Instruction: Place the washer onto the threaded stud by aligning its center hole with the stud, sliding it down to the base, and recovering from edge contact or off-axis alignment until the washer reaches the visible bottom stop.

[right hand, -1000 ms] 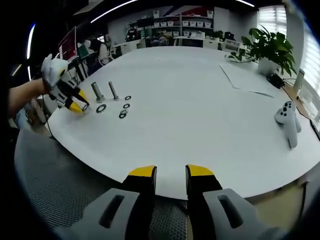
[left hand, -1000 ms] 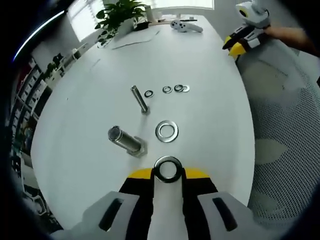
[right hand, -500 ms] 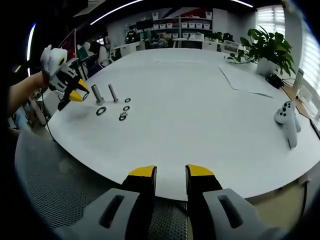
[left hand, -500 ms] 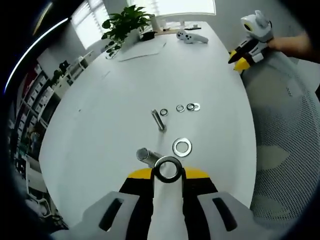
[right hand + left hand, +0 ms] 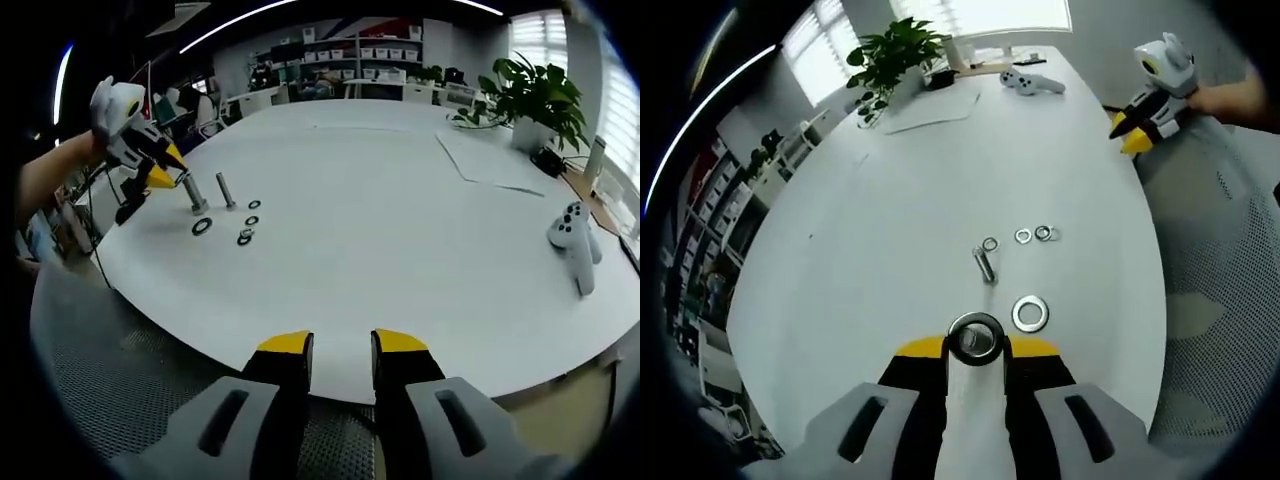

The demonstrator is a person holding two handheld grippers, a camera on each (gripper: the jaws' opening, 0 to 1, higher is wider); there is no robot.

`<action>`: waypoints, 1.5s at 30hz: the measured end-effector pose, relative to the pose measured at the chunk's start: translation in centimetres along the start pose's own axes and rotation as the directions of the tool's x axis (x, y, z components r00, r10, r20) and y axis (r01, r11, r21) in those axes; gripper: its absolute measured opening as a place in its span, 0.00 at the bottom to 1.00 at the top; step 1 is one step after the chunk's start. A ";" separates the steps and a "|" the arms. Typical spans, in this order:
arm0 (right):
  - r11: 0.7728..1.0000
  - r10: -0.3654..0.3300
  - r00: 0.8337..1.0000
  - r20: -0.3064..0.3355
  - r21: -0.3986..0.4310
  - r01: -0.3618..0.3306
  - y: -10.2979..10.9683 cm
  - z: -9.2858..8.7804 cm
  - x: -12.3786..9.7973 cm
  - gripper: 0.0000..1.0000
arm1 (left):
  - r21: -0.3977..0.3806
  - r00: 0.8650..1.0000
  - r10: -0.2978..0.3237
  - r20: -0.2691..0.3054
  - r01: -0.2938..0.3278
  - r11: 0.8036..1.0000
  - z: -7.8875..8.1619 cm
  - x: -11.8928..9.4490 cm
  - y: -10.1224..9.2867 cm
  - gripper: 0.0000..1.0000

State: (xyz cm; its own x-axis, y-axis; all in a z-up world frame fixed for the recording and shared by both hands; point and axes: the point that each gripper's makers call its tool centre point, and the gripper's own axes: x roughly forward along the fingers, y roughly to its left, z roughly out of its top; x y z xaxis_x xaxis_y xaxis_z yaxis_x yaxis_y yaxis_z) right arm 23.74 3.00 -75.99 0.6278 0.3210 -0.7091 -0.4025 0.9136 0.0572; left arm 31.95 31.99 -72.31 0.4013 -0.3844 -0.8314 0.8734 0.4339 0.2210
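Observation:
A steel washer stands on edge at the tips of my left gripper, which is shut on it. The thick threaded stud is hidden behind the washer in the left gripper view. In the right gripper view the stud stands upright near the table's left edge, and the left gripper hovers with its yellow tip at the stud's top. I cannot tell whether washer and stud touch. My right gripper hangs open over the near table edge, far from the stud.
A thin bolt, a large loose washer and small washers lie beyond the held washer on the white table. A white controller, a sheet of paper and a potted plant sit further off. A mesh chair borders the table.
The left gripper has risen and moved over the thick stud, which is now hidden behind the held washer. The right gripper has stayed still.

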 end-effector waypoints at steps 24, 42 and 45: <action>1.000 0.003 1.000 0.014 0.005 -0.003 0.0 0.2 0.1 0.26 | 0.006 0.993 -0.076 -0.094 0.077 0.997 -1.5 2.6 0.0 0.18; 1.000 0.001 1.000 -0.001 -0.009 -0.001 -0.2 0.0 0.1 0.25 | -0.025 0.979 -0.134 -0.151 0.132 0.991 -2.9 5.1 -0.3 0.18; 1.000 -0.001 1.000 0.005 0.003 0.001 -0.3 0.1 0.1 0.25 | -0.038 0.979 -0.140 -0.147 0.136 0.990 -2.8 5.1 -0.2 0.18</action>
State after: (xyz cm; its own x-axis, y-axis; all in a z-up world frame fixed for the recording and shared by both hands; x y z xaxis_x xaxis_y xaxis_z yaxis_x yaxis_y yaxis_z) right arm 23.97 2.82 -76.02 0.6317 0.3210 -0.7056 -0.3994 0.9149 0.0587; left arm 33.04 32.23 -78.07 0.2302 -0.3170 -0.9201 0.9087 0.4083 0.0866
